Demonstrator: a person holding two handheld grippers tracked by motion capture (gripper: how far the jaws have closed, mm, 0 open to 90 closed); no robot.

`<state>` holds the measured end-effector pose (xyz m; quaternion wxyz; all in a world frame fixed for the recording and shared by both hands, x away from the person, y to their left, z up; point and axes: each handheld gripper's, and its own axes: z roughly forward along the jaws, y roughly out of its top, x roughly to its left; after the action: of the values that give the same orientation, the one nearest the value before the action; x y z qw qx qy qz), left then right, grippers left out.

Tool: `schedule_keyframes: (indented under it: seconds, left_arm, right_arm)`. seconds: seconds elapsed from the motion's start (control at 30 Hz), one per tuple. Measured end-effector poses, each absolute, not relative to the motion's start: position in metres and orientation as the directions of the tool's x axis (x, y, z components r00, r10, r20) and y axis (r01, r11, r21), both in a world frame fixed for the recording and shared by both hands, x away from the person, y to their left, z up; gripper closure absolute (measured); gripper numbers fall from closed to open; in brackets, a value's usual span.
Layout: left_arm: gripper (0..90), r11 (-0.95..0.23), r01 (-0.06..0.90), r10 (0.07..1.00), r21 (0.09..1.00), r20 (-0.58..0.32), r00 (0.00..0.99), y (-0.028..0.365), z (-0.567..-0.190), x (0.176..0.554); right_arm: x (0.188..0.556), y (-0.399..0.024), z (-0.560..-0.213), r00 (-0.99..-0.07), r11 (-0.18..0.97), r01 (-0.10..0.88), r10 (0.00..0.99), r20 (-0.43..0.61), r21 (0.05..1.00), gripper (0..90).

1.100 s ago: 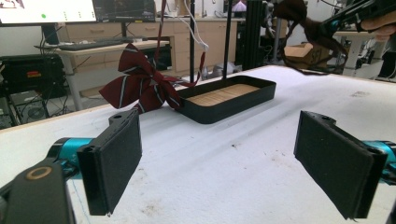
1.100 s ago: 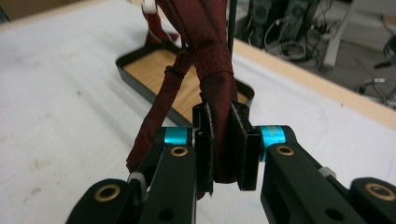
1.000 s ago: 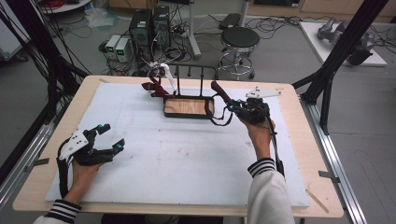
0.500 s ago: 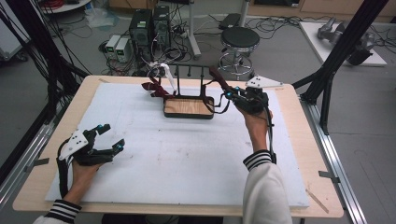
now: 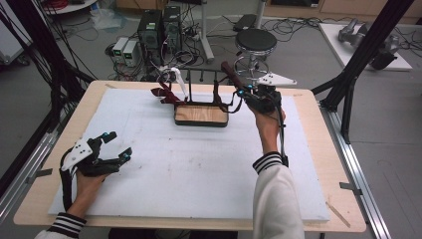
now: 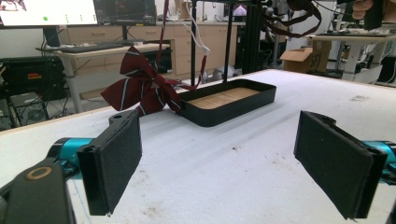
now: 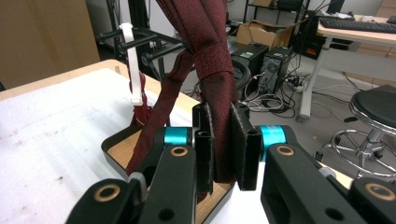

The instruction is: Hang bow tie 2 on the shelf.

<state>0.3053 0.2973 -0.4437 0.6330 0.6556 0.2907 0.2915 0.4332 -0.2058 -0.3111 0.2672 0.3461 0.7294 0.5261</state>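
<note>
A lab floor strewn with cables, computer towers and a round stool (image 5: pixel 255 41) lies beyond the desk (image 5: pixel 318 144), whose top is covered by a white mat with wide bare stretches across its middle and near side. At the far edge stands a black tray with a wooden floor (image 5: pixel 201 115), and a thin black rack (image 5: pixel 201 82) rises from it. The right hand-held gripper (image 5: pixel 238 93) is raised just beside the tray's right end, its jaws clamped on a dark red necktie (image 5: pixel 228 71); the right gripper view shows the knotted band (image 7: pixel 212 60) pinched between the pads and draping over a rack peg, with a white strap (image 7: pixel 133 65) hanging from another peg. The left hand-held gripper (image 5: pixel 115 147) rests near the near-left corner, well apart from the tray, jaws spread wide and empty. From the left gripper view, a striped red bow tie (image 6: pixel 140 86) lies touching the tray's end.
</note>
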Motion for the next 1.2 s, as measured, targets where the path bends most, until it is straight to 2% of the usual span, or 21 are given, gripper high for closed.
schedule_keyframes:
  seconds: [0.83, 1.2]
  left_arm:
    - [15.6, -0.014, 0.012, 0.747, 1.0, 0.002, 0.664, 0.298, -0.443, 0.304]
    - [15.6, -0.015, 0.014, 0.745, 1.0, 0.002, 0.667, 0.298, -0.443, 0.305]
  right_arm:
    - [0.457, -0.204, -0.328, -0.529, 0.138, 0.269, 0.848, 0.026, 0.953, 81.2]
    - [0.466, -0.203, -0.34, -0.498, 0.119, 0.333, 0.864, 0.067, 0.936, 80.9]
